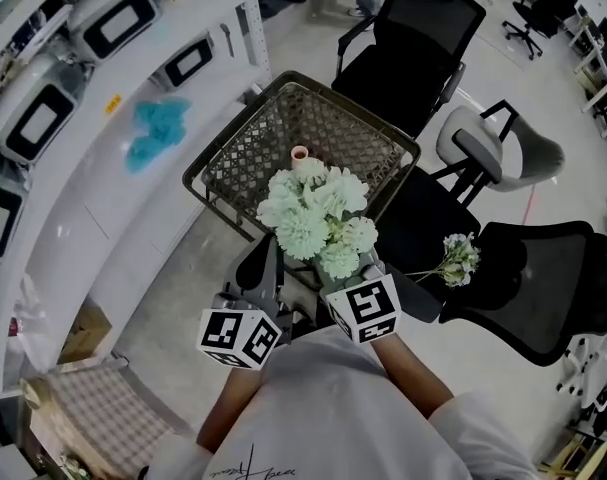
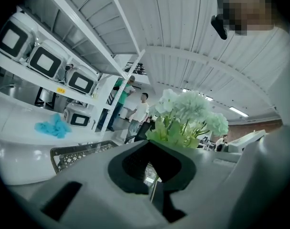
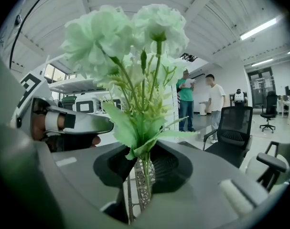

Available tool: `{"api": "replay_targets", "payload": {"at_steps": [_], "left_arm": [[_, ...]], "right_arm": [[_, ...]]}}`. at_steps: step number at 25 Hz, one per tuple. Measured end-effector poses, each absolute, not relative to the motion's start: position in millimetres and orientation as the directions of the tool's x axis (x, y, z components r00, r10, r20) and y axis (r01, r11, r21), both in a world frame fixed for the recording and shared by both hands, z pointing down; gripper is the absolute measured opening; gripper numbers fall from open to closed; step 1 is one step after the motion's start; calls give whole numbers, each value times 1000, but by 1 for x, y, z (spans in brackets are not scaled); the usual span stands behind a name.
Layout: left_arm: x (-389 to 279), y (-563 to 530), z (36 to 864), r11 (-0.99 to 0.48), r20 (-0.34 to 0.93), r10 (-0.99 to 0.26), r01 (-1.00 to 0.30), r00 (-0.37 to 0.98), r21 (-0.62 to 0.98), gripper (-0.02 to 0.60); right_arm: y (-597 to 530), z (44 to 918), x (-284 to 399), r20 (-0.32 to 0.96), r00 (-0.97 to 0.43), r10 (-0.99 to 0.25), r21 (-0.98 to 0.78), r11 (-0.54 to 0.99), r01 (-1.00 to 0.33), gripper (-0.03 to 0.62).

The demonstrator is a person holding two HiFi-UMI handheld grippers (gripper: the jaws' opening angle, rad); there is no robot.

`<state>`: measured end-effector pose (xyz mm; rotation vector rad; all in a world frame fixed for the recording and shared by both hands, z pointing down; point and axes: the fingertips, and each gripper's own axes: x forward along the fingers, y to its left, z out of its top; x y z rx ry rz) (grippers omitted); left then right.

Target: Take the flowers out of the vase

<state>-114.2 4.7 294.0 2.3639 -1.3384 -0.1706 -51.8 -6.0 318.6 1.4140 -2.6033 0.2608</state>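
1. Your right gripper pinched the flowers by the stems. Its jaws were closed on them low down, with the blooms rising straight above the tool.
2. Your left gripper sat just beside it, under the same blooms. Its jaws were nearly pressed together with only a slit between them, and gripped nothing I could make out.
3. The flowers were clear of the vase, which stood in the wire basket just beyond them.
4. One sprig lay apart on the black chair.

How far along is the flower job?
Nearly done. One pale green flower sprig lies on the black chair seat. The right hand-held gripper is clamped on the pale green flower bunch, clear of the small pink vase. Remaining: probably setting it down.
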Motion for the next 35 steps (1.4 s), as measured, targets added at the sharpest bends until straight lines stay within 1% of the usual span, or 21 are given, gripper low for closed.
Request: {"api": "replay_targets", "payload": {"at_steps": [4,10,14,20,26,30,35], "left_arm": [[-116,0,286,-459,87,-842,-792,532,402,2],[-112,2,283,-468,85,-837,-788,541,400,2],[-110,7,288,-478,95,-827,-783,553,399,2],[-113,5,294,-486,101,-818,-775,566,404,2],[-118,9,297,-484,114,-811,-768,574,419,2],[-121,8,298,-487,112,-808,-762,579,426,2],[-128,5,300,-483,111,-810,-763,576,430,2]], "right_arm": [[-4,312,-53,231,-551,-802,-82,548,-832,86],[3,303,-56,221,-619,-754,-97,614,-783,78],[8,301,-57,231,-624,-747,-71,626,-776,77],[6,305,-55,231,-642,-732,-144,626,-766,76],[7,308,-55,250,-649,-719,-156,631,-760,75],[8,307,-59,242,-664,-707,-193,636,-747,75],[10,307,-66,240,-674,-699,-195,645,-739,75]]}}
